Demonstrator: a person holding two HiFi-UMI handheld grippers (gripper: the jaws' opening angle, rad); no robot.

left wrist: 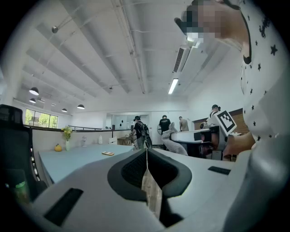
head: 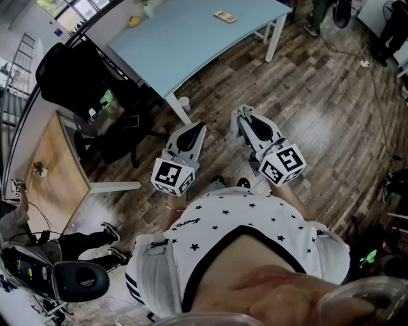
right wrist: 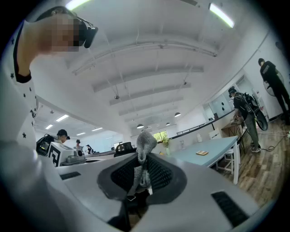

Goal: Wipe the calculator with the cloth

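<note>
Left gripper point(head: 193, 129) clenched empty; right gripper point(head: 245, 115) pinches the cloth point(right wrist: 145, 143), which might slip loose before reaching the calculator point(head: 225, 16) on the table point(head: 178, 44).

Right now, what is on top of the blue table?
A calculator lies on the blue table, with a yellow thing and a vase of flowers at one corner. Its far corner runs past the picture's edge, unseen.

Your right gripper point(right wrist: 141, 159), matt grey plastic, pinches a nubbly grey knit cloth point(right wrist: 146, 141). The far tabletop point(head: 185, 38) looks smooth and matt; the floor point(head: 331, 108) is grained wood.
</note>
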